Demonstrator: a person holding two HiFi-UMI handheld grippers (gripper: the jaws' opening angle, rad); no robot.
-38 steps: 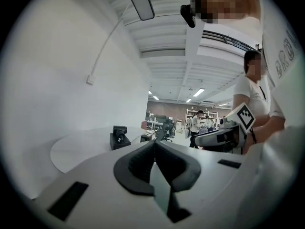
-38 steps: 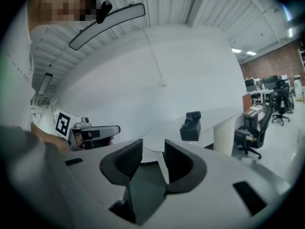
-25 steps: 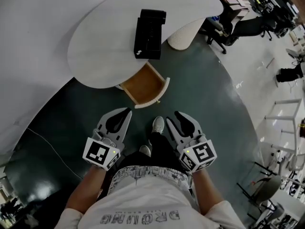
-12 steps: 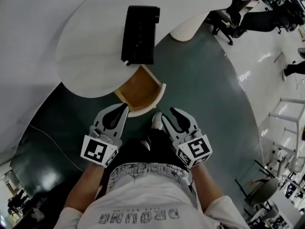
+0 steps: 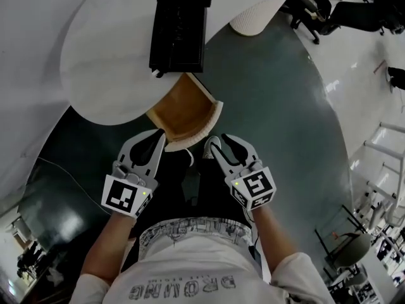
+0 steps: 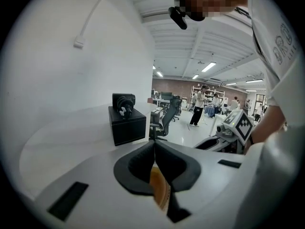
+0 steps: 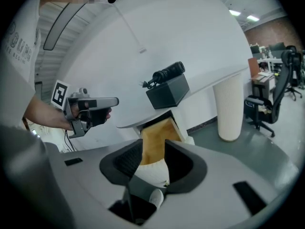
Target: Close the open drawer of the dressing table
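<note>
Drawer (image 5: 183, 109) of the dressing table sticks out from under the white table top (image 5: 107, 68). It is open and points at the person. Its inside is brown like wood. Its back end is tucked under the edge of the top. Its white, ribbed front (image 5: 204, 127) is the part closest to the person.

Right above the drawer, a black box (image 5: 179, 24) sits on the top. The near end of the box reaches almost to the table edge.

The left gripper (image 5: 159, 138) is just beside the left end of the drawer front. Its jaws are pressed together with nothing between them. The right gripper (image 5: 215, 145) is just beside the right end of the front. Its jaws stand wide apart and grab nothing. In the right gripper view the drawer front shows in the gap between them. I cannot tell if either gripper touches the drawer.

A white shoe (image 7: 156, 198) is on the floor under the right gripper. So there is only a little room between the drawer front and the person's legs.

To the right of the drawer, a wide stretch of dark green floor (image 5: 278, 106) runs up to the round white table leg (image 5: 256, 14). On the left, the table top curves round close to a white wall (image 5: 25, 75). Office chairs (image 5: 307, 14) stand well apart, past the leg.
</note>
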